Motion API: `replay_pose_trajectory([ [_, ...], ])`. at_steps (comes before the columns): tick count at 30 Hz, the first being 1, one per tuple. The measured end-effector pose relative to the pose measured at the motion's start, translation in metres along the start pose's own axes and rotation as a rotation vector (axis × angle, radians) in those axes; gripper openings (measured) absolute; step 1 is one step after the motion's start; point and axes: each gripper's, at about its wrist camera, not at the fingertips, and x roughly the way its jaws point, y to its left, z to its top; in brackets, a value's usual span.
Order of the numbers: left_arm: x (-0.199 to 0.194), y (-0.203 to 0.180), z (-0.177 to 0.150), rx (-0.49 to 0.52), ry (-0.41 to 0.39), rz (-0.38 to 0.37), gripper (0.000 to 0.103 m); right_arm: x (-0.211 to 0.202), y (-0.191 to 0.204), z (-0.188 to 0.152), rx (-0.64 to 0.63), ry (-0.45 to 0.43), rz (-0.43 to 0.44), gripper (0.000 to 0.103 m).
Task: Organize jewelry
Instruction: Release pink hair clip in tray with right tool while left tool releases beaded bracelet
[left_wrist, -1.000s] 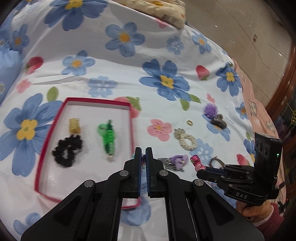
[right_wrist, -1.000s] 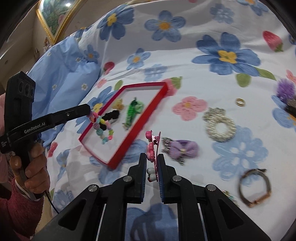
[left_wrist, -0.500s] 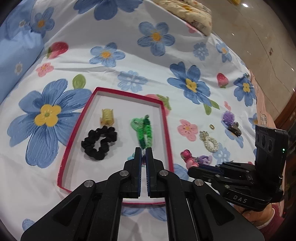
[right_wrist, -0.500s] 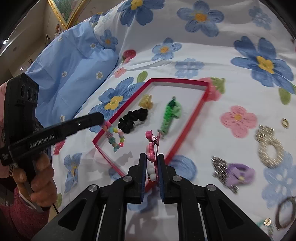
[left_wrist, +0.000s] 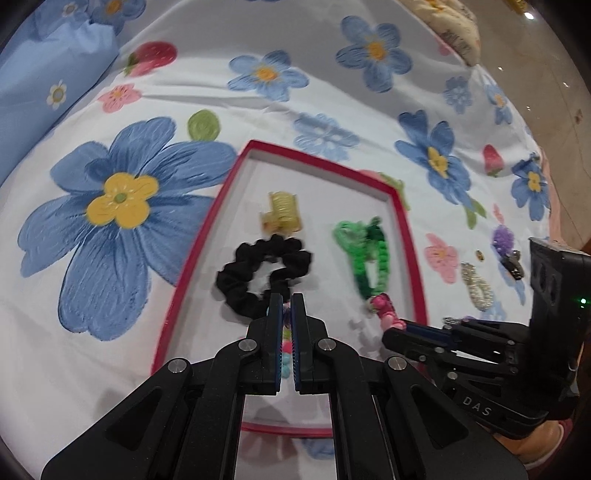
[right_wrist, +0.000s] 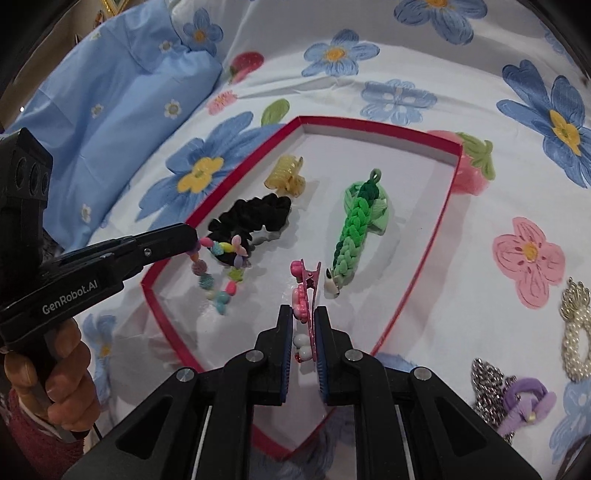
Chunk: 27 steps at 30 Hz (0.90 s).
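A shallow red-rimmed tray (left_wrist: 402, 221) (right_wrist: 447, 210) lies on the floral sheet. In it are a black scrunchie (left_wrist: 258, 277) (right_wrist: 251, 218), a yellow claw clip (left_wrist: 282, 212) (right_wrist: 286, 177) and a green braided band (left_wrist: 364, 251) (right_wrist: 354, 229). My left gripper (left_wrist: 287, 314) (right_wrist: 194, 240) is shut on a colourful bead bracelet (right_wrist: 218, 273), which dangles over the tray's near left part. My right gripper (right_wrist: 303, 321) (left_wrist: 388, 332) is shut on a pink hair clip (right_wrist: 304, 288) (left_wrist: 384, 312), held over the tray beside the green band's lower end.
Right of the tray lie a pearl ornament (right_wrist: 576, 332) (left_wrist: 476, 284), a purple bow clip (right_wrist: 524, 402), a silver chain piece (right_wrist: 485, 387), a small gold ring (left_wrist: 479, 254) and a purple pompom clip (left_wrist: 504, 240). A blue pillow (right_wrist: 110, 110) sits at the left. A hand (right_wrist: 59, 376) grips the left handle.
Both grippers have moved left over the tray and lower, each still carrying its item. The tray and its contents now look larger and closer.
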Motion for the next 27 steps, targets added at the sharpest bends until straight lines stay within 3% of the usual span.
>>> replay_pose_trajectory([
  [6, 0.014, 0.011, -0.002, -0.02, 0.027, 0.035, 0.003, 0.015, 0.001, 0.0, -0.006, 0.035, -0.015, 0.013],
  [20, 0.024, 0.008, -0.006, -0.002, 0.056, 0.074, 0.004, 0.015, 0.001, 0.001, -0.01, 0.016, -0.009, 0.017],
  [24, 0.026, 0.009, -0.006, -0.016, 0.071, 0.078, 0.017, 0.004, -0.003, 0.0, 0.014, -0.005, 0.009, 0.02],
  [27, 0.025, 0.009, -0.007, -0.026, 0.073, 0.073, 0.025, -0.01, -0.005, -0.001, 0.03, -0.039, 0.02, 0.036],
])
